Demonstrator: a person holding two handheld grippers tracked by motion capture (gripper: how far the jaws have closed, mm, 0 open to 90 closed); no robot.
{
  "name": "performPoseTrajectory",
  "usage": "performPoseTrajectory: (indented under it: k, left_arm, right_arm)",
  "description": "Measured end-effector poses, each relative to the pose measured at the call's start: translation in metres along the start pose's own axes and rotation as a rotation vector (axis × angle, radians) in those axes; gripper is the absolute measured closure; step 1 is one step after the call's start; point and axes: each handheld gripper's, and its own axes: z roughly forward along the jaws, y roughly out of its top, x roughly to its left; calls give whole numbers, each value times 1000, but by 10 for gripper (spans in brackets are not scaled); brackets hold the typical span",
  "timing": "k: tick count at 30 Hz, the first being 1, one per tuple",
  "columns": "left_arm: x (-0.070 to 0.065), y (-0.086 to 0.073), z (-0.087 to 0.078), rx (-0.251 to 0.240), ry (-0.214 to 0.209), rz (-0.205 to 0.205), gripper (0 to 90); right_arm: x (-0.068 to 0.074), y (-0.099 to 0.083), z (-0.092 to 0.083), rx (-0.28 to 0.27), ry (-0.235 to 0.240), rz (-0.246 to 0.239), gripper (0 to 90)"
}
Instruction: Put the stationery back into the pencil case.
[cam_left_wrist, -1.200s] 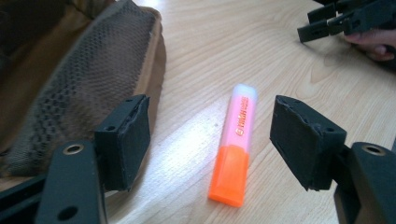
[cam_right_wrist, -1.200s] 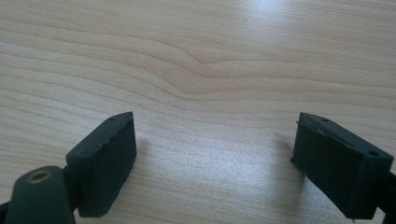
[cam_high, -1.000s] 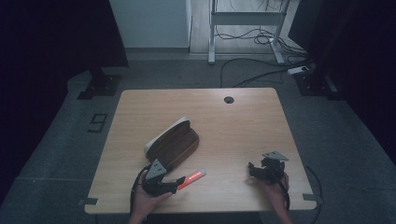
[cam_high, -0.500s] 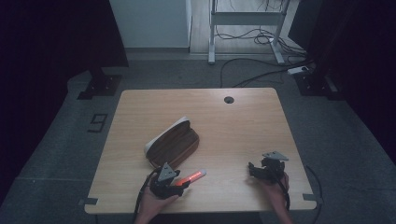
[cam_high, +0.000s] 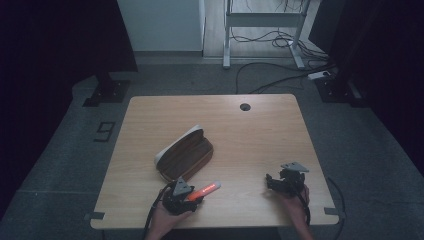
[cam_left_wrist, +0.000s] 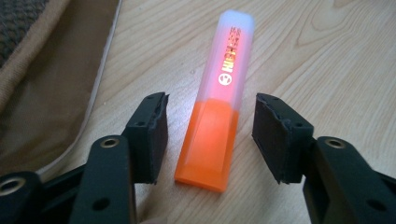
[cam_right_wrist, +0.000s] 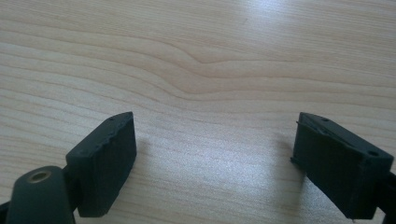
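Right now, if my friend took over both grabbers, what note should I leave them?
Left gripper: jaws have just been closing around the orange highlighter with the frosted cap, one on each side of its orange end, pads not touching it yet. The highlighter lies flat on the light wooden table.
Right gripper: open, nothing between its jaws, low over bare table at the person's right.
The brown zip pencil case lies open, just beyond the highlighter.
Done: left gripper lined up on the highlighter.
Left: probably close on it, lift it, and put it in the case.
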Motion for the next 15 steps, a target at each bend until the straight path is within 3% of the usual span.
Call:
performPoseTrajectory:
  k: [7,11,15]
  left_arm:
    - [1,-2,-2,-4,18,23,598]
    - [3,-3,-3,-6,1,18,660]
    - [3,-3,-4,-7,3,20,673]
  right_arm:
    - [0,0,0,0,0,0,130]
    - [0,0,0,0,0,0,130]
    - [0,0,0,0,0,0,130]
